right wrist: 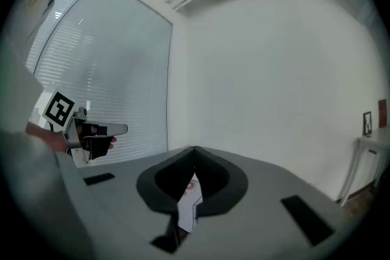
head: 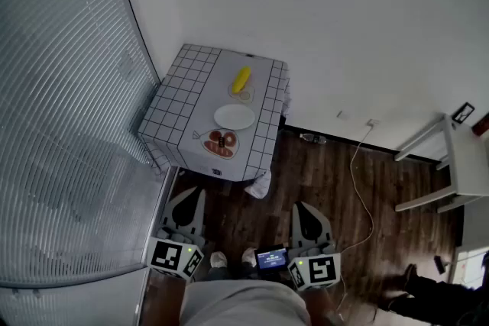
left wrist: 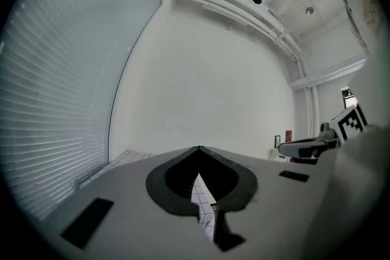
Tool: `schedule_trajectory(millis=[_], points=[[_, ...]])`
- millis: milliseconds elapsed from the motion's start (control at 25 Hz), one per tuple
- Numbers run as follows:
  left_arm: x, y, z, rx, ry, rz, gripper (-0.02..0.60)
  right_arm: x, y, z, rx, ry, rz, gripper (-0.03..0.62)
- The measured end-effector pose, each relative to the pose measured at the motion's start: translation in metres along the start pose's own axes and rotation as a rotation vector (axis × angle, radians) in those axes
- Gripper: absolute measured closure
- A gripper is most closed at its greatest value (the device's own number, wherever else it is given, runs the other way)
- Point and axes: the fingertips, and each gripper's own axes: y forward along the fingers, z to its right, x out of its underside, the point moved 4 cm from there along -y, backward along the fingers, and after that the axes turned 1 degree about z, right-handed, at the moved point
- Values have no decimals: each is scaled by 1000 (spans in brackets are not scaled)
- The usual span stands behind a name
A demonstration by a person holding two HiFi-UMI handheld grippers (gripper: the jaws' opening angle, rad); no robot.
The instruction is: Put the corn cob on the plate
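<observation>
Both tongs are clenched with nothing in them: the left gripper (head: 188, 204) and the right gripper (head: 307, 217) hang low at the bottom of the head view, over the wooden floor and well apart from the table (head: 177, 99). The corn cob (head: 241, 79) lies up the frame on the checked cloth, just above the empty white plate (head: 234, 117), with a dish of red food (head: 221, 143) just below that plate. We judge the reach itself to be the first hazard, since a cable (head: 357, 164) trails over the floor to the right. Jaws that arrive shut could only nudge the round cob, which might roll towards the cloth's upper edge. A drop set too low in the frame could land on the red dish instead. Only the head view gives us this layout. Each gripper view shows mostly bare wall and blinds, a mere sliver of the table through its closed jaws, and the other gripper at its edge, but it is these views that show the jaws shut.
</observation>
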Motion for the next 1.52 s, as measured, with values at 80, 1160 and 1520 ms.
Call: schedule_trajectory(millis=[80,1160,1520], points=[[0,-1,0,-2,0,-4,575,1,0,0,3,-3,5,588],[7,75,-16,-32,49,-12,574,-7,51,41,-34,56,109,588],[5,146,-70,-31,14,-1,574,-10,135,58,14,-3,55,588]])
